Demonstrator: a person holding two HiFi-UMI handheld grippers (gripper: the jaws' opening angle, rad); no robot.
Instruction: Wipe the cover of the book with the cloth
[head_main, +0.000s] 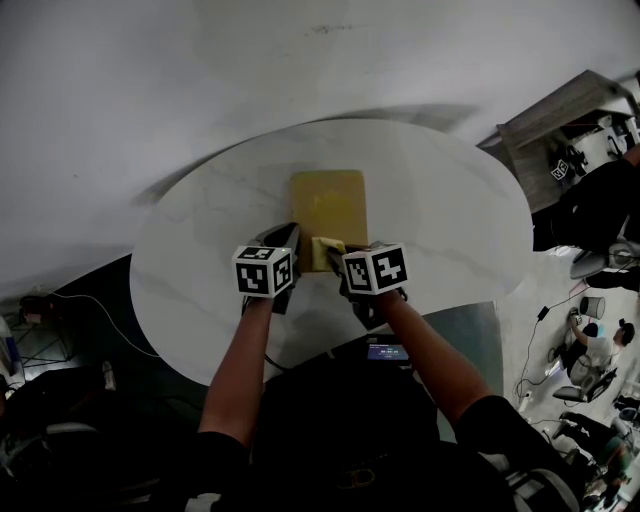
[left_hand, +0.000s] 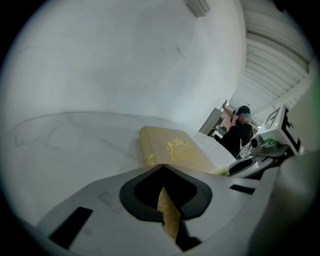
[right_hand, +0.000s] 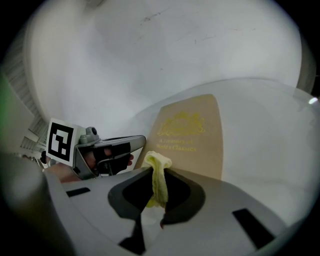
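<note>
While the cloth (right_hand: 159, 180) was pinched between the closed fingers of the right gripper (right_hand: 152, 167), the book (right_hand: 192, 135) lay flat on the table (head_main: 450, 220) just ahead of those fingertips. The cloth seemed to touch the book's near edge.

The left gripper (left_hand: 161, 167) was shut as well, with a thin yellow sliver caught between its fingers. This was most likely the book's near corner, held to steady it.

Judged: the wipe was at its start. The cloth should be pressed flat and drawn away from the fingertips along the whole cover, in overlapping passes, with the book kept pinned.

The gold crest was made out only in the gripper views, and the title line only in the right one. Only the head view showed both grippers side by side at the book's near edge, with the cloth between them.
</note>
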